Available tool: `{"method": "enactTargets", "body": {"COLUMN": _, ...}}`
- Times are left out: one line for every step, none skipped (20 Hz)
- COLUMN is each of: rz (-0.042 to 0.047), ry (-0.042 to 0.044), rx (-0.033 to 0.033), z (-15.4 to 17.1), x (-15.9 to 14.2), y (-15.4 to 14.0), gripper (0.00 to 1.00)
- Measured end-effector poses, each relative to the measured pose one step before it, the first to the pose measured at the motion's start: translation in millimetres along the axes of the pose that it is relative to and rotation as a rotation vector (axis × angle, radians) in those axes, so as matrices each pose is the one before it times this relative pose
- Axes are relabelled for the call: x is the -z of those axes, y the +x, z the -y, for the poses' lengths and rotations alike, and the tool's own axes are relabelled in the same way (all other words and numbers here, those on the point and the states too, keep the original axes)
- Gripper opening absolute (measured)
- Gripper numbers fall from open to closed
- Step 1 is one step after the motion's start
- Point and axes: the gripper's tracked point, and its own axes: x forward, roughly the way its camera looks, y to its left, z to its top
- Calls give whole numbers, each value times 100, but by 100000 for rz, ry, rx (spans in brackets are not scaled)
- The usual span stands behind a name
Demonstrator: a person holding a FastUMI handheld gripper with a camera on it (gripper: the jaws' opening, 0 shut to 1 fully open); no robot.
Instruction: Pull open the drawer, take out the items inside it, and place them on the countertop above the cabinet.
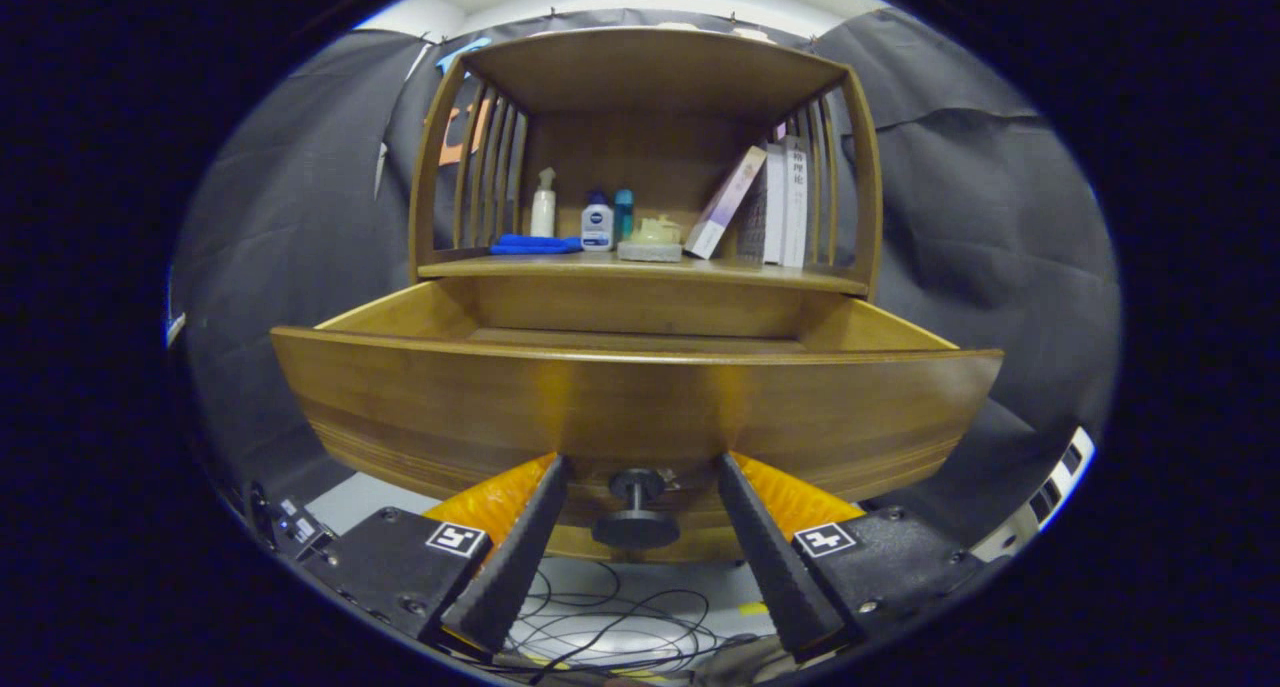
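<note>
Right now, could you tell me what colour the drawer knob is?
Black; the drawer knob shows best in the gripper view.

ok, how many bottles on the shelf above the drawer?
3, grouped left of centre: white spray bottle behind the blue cloth, white-and-blue bottle beside it, teal bottle just right. More may hide behind the books.

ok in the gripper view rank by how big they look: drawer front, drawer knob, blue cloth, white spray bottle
1. drawer front
2. drawer knob, between the open fingers, inflated by nearness
3. blue cloth
4. white spray bottle, close to the cloth, so unsure
</note>
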Motion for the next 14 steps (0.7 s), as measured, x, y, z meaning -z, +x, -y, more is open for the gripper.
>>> {"method": "enactTargets", "body": {"rz": 483, "ry": 432, "rx": 2, "z": -98, "x": -85, "y": 38, "gripper": 98}}
{"method": "enactTargets", "body": {"rz": 519, "ry": 146, "rx": -130, "z": -26, "x": -53, "y": 159, "gripper": 98}}
{"method": "enactTargets", "body": {"rz": 230, "ry": -311, "rx": -111, "z": 62, "x": -86, "y": 30, "gripper": 98}}
{"method": "enactTargets", "body": {"rz": 435, "ry": -105, "rx": -29, "z": 41, "x": -96, "y": 260, "gripper": 98}}
{"method": "enactTargets", "body": {"rz": 78, "ry": 215, "rx": -132, "z": -53, "x": -250, "y": 459, "gripper": 98}}
{"method": "enactTargets", "body": {"rz": -127, "ry": 141, "rx": 53, "z": -64, "x": -261, "y": 650, "gripper": 98}}
{"method": "enactTargets", "body": {"rz": -352, "ry": 125, "rx": 160, "z": 14, "x": -273, "y": 385, "gripper": 98}}
{"method": "enactTargets", "body": {"rz": -718, "ry": 67, "rx": 188, "z": -124, "x": -380, "y": 768, "gripper": 98}}
{"method": "enactTargets", "body": {"rz": -239, "ry": 6, "rx": 113, "z": -33, "x": -268, "y": 770, "gripper": 98}}
{"method": "enactTargets", "body": {"rz": 43, "ry": 254, "rx": -64, "z": -64, "x": -444, "y": 747, "gripper": 98}}
{"method": "enactTargets", "body": {"rz": 69, "ry": -40, "rx": -43, "z": -90, "x": -464, "y": 652, "gripper": 98}}
{"method": "enactTargets", "body": {"rz": 959, "ry": -314, "rx": 146, "z": -86, "x": -791, "y": 630, "gripper": 98}}
{"method": "enactTargets", "body": {"rz": -1704, "ry": 298, "rx": 207, "z": -8, "x": 10, "y": 728, "gripper": 98}}
{"method": "enactTargets", "body": {"rz": 1434, "ry": 666, "rx": 114, "z": -121, "x": -475, "y": 289, "gripper": 98}}
